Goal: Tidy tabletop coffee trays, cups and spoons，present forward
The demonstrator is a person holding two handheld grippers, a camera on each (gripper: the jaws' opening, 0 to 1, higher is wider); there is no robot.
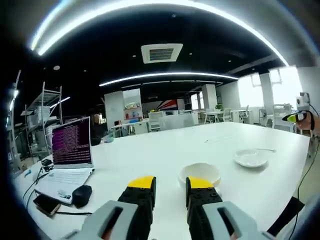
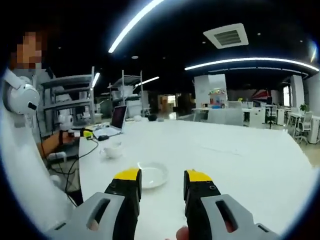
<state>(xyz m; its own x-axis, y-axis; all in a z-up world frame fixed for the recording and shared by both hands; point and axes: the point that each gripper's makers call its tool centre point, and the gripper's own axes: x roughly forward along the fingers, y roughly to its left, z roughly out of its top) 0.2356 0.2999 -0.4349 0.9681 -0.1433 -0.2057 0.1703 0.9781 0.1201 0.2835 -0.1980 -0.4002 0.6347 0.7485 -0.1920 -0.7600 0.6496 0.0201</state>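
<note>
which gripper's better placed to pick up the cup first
Left, probably. The cup sits just ahead of the open left gripper. The open right gripper faces the saucer instead, and from there the cup lies farther off.

In the left gripper view, the cup (image 1: 200,174) sits partly hidden behind the left gripper (image 1: 170,192), whose body is cut off by the bottom edge. A thin object beside the saucer (image 1: 250,158), perhaps a spoon, is too small to identify. The laptop (image 1: 70,160) screen text is unreadable. In the right gripper view, the near rim of the saucer (image 2: 151,175) is covered by the right gripper (image 2: 161,185). The distant cup (image 2: 112,149) is small and blurred. A person at the left edge is cut off.
</note>
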